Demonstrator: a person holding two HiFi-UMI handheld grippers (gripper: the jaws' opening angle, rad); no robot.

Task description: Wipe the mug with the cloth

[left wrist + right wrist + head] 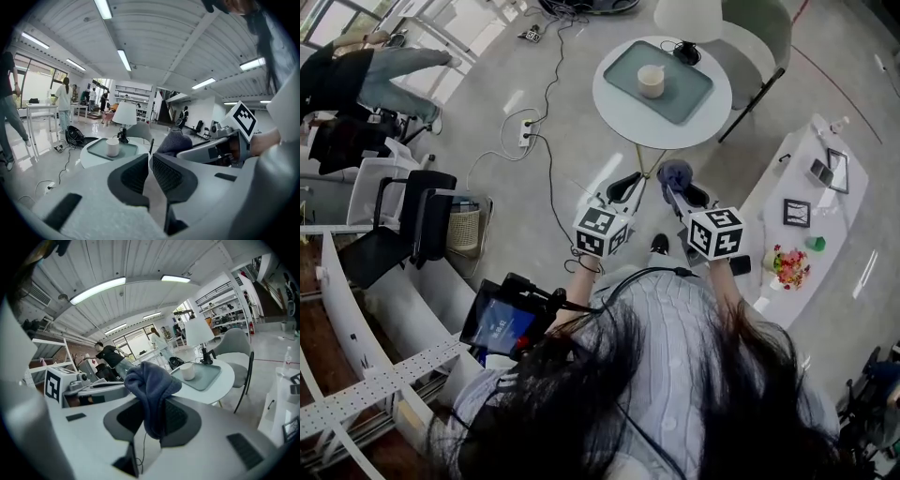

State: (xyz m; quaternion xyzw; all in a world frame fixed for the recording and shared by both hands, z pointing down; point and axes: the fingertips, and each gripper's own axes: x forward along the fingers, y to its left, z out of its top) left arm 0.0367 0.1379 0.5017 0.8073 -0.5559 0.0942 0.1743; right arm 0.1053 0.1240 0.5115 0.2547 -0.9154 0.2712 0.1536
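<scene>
Right gripper is pinching a blue-grey cloth between its jaws, the cloth bunching above them and hanging down. Left gripper is hovering just beside it, its jaws pressing nearly together on nothing. Well ahead, the white mug is standing upright on a grey-green tray on a round white table. A lamp is standing at the tray's far edge, and a chair is sitting beyond the table.

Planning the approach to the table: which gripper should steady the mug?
Left, probably. The left gripper is shut and empty, while the right gripper clamps the cloth for wiping. The mug stands free on the tray, ahead of both.
</scene>
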